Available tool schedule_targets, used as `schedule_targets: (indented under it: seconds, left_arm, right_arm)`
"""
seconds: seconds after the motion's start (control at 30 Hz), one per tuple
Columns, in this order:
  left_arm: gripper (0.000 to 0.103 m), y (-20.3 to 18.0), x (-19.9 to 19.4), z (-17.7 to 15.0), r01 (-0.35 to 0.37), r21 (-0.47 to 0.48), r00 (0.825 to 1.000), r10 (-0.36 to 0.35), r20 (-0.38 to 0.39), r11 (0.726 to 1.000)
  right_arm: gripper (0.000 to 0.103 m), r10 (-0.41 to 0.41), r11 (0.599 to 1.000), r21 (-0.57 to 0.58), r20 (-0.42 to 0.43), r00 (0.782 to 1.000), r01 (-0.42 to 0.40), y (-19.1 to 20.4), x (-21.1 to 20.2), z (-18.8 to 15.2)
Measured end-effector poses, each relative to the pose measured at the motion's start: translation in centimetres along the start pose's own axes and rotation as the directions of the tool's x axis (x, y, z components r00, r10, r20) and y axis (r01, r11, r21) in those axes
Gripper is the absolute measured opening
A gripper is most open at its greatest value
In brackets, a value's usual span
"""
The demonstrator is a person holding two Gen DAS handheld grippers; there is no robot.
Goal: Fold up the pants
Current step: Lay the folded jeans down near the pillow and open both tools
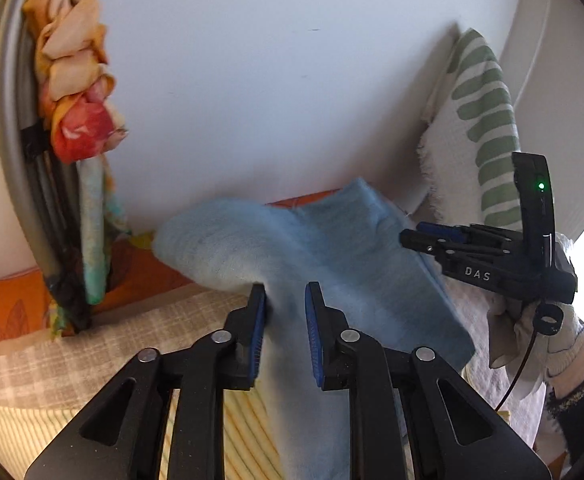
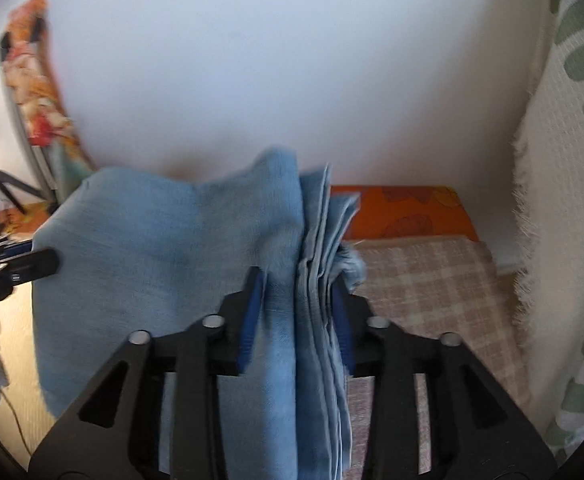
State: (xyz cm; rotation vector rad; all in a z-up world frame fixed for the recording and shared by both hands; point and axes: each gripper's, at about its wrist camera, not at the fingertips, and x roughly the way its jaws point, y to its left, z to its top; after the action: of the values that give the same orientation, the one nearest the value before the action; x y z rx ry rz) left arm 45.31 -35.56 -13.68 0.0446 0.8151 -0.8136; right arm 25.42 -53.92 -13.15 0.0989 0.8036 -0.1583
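Nearest you, the left gripper has its blue pads on either side of a fold of the light-blue pants; a visible gap remains between pad and cloth on one side, so whether the grip is firm cannot be told from this view. The right gripper is clamped on a thick stack of layered edges of the pants, pinched between both pads. The garment hangs between the two tools, lifted clear of the checked blanket that covers the bed.

To do this step well, you should keep both grips level and the span taut, so the layers stay aligned as you lower the fold onto the blanket; a slack middle would likely wrinkle the fold.

Beyond the cloth lie an orange leaf-print sheet and a white wall.

The left wrist view alone shows the right gripper from outside, biting the far corner of the pants, the gloved hand carrying it, and a twisted orange cloth hanging at left. The right wrist view alone shows the stacked edges in section, and a green-patterned towel at close range.
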Motion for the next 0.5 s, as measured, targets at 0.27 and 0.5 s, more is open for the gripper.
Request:
schedule_targets:
  seconds: [0.27, 0.5]
  left_arm:
    - [0.027, 0.0, -3.6, -0.2, 0.014, 0.013, 0.999, -0.014, 0.035, 1.000]
    - [0.047, -1.4, -8.1, -0.7, 0.019, 0.040, 0.996, -0.022, 0.085, 0.999]
  right_arm:
    - [0.059, -0.016, 1.000, 0.009, 0.057, 0.998, 0.016, 0.7, -3.4, 0.1]
    - [0.060, -0.004, 0.999, 0.037, 0.095, 0.996, 0.001, 2.1, -7.7, -0.9]
